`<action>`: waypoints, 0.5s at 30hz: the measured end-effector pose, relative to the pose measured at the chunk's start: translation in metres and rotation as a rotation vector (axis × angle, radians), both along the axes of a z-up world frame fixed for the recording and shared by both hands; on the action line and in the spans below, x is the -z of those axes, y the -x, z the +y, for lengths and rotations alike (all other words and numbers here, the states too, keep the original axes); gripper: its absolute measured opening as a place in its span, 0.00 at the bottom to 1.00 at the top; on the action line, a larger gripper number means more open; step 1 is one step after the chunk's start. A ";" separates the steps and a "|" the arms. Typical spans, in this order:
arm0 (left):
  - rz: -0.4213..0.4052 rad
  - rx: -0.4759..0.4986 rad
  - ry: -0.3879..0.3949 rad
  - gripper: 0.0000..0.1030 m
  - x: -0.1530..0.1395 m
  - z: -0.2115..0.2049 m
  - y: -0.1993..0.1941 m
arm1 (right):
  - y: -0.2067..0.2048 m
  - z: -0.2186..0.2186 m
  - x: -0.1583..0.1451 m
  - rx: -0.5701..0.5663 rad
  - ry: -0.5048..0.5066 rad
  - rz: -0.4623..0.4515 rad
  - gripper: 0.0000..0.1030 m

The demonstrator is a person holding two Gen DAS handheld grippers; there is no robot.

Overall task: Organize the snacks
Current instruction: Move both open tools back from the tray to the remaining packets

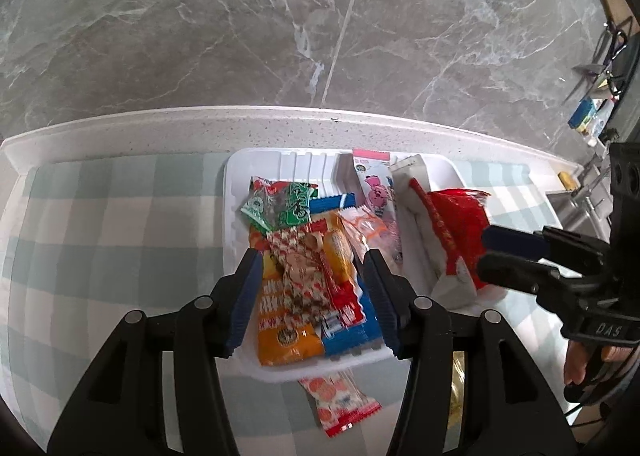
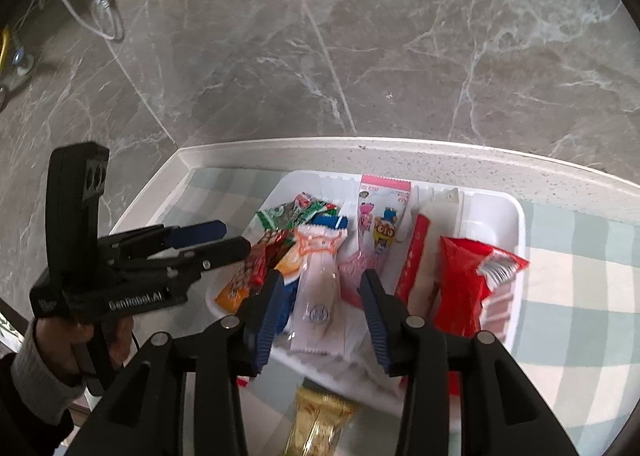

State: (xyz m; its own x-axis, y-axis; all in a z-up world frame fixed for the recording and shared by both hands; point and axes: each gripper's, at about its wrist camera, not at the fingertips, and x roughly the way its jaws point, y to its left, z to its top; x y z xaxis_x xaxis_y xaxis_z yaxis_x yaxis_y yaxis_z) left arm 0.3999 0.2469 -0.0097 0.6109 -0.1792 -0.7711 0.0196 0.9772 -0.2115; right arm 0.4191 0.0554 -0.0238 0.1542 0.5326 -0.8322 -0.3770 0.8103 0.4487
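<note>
Left wrist view: our left gripper [image 1: 310, 288] spread wide, empty, over the white tray [image 1: 230, 216]; packets piled there, likely sorted by compartment. One red-and-white packet [image 1: 340, 404] lies outside on the checked cloth [image 1: 100, 236], near the tray's front edge; we judge it next to collect.

Right wrist view: our right gripper [image 2: 318, 310] also wide, holding nothing, above a clear wrapper [image 2: 320, 296]. Only here we see the gold packet [image 2: 316, 424] outside the tray, and the red bag [image 2: 460, 288] leaning at the right compartment.
</note>
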 end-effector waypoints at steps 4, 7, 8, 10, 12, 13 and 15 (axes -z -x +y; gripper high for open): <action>-0.004 -0.011 0.022 0.49 -0.005 -0.001 0.020 | 0.015 -0.002 -0.007 -0.019 0.014 -0.008 0.43; 0.003 -0.012 0.028 0.49 -0.006 -0.003 0.035 | 0.027 -0.003 -0.012 -0.031 0.026 -0.013 0.43; 0.005 -0.012 0.031 0.49 -0.006 -0.004 0.039 | 0.032 -0.004 -0.014 -0.034 0.030 -0.012 0.43; 0.012 -0.013 0.039 0.49 -0.005 -0.005 0.050 | 0.041 -0.005 -0.017 -0.039 0.032 -0.010 0.44; 0.018 -0.012 0.046 0.49 -0.005 -0.007 0.059 | 0.049 -0.006 -0.019 -0.043 0.032 -0.007 0.44; 0.021 -0.011 0.048 0.50 -0.004 -0.009 0.064 | 0.054 -0.006 -0.020 -0.044 0.034 -0.006 0.44; 0.029 -0.007 0.051 0.50 -0.002 -0.011 0.073 | 0.064 -0.008 -0.022 -0.049 0.039 -0.005 0.45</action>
